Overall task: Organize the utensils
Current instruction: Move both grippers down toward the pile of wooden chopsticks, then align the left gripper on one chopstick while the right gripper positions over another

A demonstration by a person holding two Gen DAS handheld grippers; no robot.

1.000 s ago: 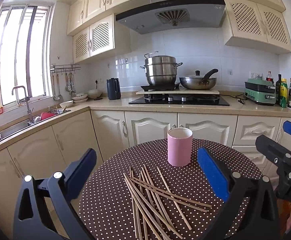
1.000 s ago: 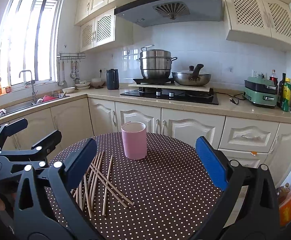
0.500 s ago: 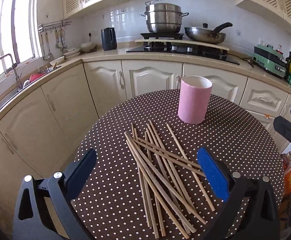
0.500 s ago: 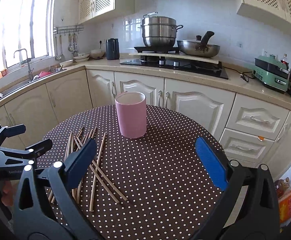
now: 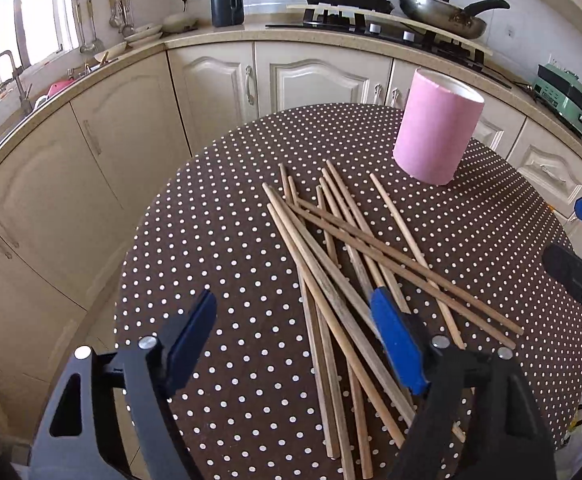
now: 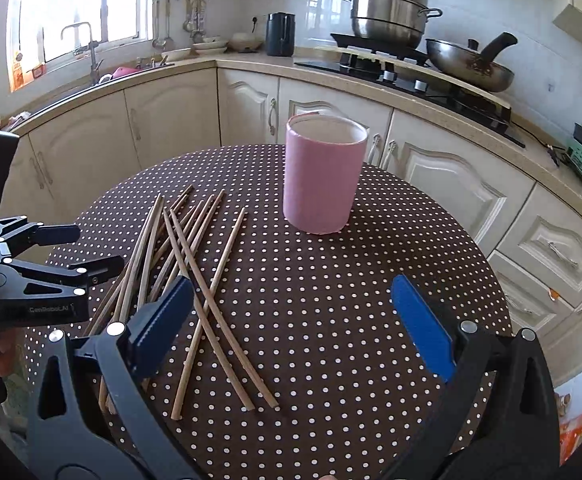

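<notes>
"CenRobot.AI" on left hand-held gripper [image 6: 91,252] body, jaws apart.

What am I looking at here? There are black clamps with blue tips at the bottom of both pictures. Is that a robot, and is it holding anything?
No robot: a person holds a hand-operated two-finger clamp in each hand, each with a wide-angle camera looking along its fingers. One picture comes from the left gripper, the other from the right gripper; each also glimpses the other at its edge. Below them is a round table with a brown polka-dot cloth. On it lie loose, criss-crossed wooden chopsticks beside an upright, empty-looking pink cylindrical cup. Neither gripper holds anything. The left one's jaws have just been closing partway over the chopsticks without pinching any; the right one's stand wide open.
</notes>
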